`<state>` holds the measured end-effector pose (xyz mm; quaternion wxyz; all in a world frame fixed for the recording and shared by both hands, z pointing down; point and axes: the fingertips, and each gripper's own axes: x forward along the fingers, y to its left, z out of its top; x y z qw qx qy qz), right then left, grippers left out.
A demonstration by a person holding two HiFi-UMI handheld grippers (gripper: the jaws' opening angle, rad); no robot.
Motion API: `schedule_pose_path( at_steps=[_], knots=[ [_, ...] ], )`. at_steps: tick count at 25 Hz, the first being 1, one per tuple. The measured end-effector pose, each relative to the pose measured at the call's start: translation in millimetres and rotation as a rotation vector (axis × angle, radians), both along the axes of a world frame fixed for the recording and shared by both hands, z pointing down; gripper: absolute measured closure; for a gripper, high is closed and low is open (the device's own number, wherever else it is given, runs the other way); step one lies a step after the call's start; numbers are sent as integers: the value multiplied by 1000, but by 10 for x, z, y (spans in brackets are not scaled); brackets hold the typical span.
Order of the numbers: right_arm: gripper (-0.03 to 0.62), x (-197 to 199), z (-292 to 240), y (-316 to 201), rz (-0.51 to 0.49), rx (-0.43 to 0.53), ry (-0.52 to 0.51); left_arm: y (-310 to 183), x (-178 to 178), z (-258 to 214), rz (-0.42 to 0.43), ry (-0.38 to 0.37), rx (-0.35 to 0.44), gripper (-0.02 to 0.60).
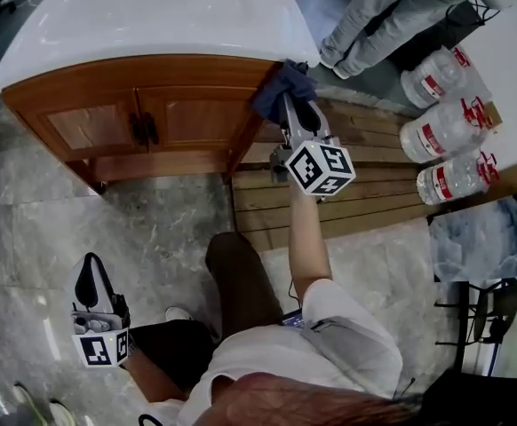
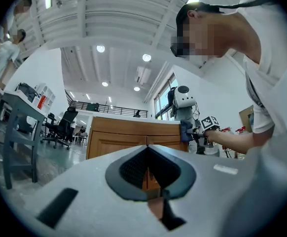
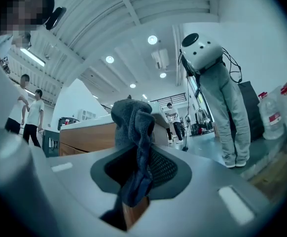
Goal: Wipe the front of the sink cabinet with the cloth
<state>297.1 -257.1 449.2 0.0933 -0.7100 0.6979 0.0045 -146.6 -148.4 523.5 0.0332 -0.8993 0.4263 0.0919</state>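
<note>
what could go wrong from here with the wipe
1. The cloth is bunched in the right gripper at the cabinet's upper right corner, so a pass may wipe with a small wad rather than cover the cabinet front.
2. Dragged left, it could snag on the dark door handles and pull from the jaws.
3. The left gripper hangs shut and low, likely too far to catch a dropped cloth.

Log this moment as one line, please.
right gripper: shut on cloth | cloth: at cabinet front, upper right corner | left gripper: shut, empty, low, apart from cabinet
</note>
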Motion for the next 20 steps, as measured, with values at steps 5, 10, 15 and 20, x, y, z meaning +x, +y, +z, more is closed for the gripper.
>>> schedule_pose_path(
  at_steps=[5,10,15,20],
  knots=[
    [500,18,-14,-3,-7,-5,11,11,41,4,2,-7,-3,586],
    [511,-492,-44,114,-172,16,-1,152,-22,-57,-44,-28,9,586],
    [511,-1953,72,-163,-487,17,59,56,-123,-98,-62,-18,22,586],
    [511,-3653,459,-789,-712,-41,56,136,-440,-121,-130,-9,23,586]
  ],
)
